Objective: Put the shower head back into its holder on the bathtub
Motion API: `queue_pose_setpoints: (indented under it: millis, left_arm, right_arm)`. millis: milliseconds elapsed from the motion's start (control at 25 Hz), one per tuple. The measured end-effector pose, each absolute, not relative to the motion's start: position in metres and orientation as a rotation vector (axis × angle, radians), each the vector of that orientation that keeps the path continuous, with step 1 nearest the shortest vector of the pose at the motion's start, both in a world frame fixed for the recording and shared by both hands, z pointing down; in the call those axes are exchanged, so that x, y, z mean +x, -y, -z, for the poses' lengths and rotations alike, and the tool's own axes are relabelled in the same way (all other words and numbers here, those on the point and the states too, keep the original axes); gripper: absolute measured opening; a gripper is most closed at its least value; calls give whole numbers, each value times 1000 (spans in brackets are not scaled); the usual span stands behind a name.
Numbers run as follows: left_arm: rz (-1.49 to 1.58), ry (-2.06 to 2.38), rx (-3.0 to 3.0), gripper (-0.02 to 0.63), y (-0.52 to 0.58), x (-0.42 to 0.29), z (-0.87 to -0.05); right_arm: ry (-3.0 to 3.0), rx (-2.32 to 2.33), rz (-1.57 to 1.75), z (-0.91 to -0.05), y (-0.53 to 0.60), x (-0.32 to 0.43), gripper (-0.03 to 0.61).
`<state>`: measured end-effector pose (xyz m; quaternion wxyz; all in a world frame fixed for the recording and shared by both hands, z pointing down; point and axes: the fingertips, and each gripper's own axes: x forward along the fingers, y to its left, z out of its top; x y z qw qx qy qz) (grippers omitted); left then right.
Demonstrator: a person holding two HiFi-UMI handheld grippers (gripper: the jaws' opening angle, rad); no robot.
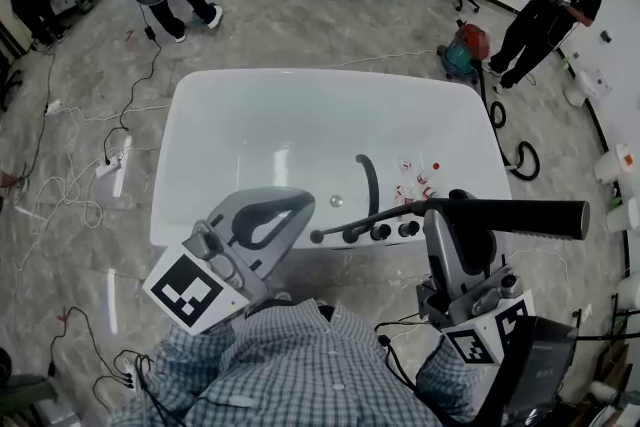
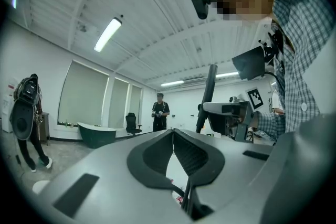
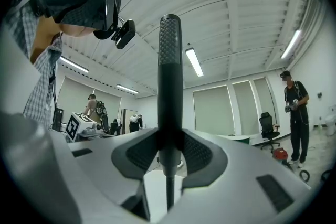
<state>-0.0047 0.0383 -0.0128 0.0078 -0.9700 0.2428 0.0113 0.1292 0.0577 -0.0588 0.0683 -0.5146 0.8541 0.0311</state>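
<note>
Clamping the black shower head (image 3: 169, 86), the right gripper (image 3: 169, 136) has its fingers pressed on the handle's lower part. The handle sticks out past them over the near rim of the white bathtub (image 1: 200, 135), near the black tap fittings (image 1: 380, 233). The left gripper (image 2: 172, 134) hovers beside that rim, fingers together and empty. Beyond the tub lies open floor (image 1: 300, 15) with cables (image 1: 120, 130).

Right gripper (image 1: 446, 211) holds black shower head (image 1: 520, 218) over bathtub (image 1: 200, 115) rim; left gripper (image 1: 292, 208) seemingly empty.
</note>
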Motion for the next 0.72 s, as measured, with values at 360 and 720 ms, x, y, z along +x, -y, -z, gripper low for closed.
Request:
queue_pose_setpoints:
  millis: [360, 720]
  left_arm:
    - [-39, -760, -3039, 15, -34, -3, 10]
    - [-43, -781, -3049, 14, -28, -6, 4]
  right_arm:
    - [-2567, -1571, -93, 56, -54, 132, 135]
    - [-2573, -1567, -84, 54, -50, 130, 135]
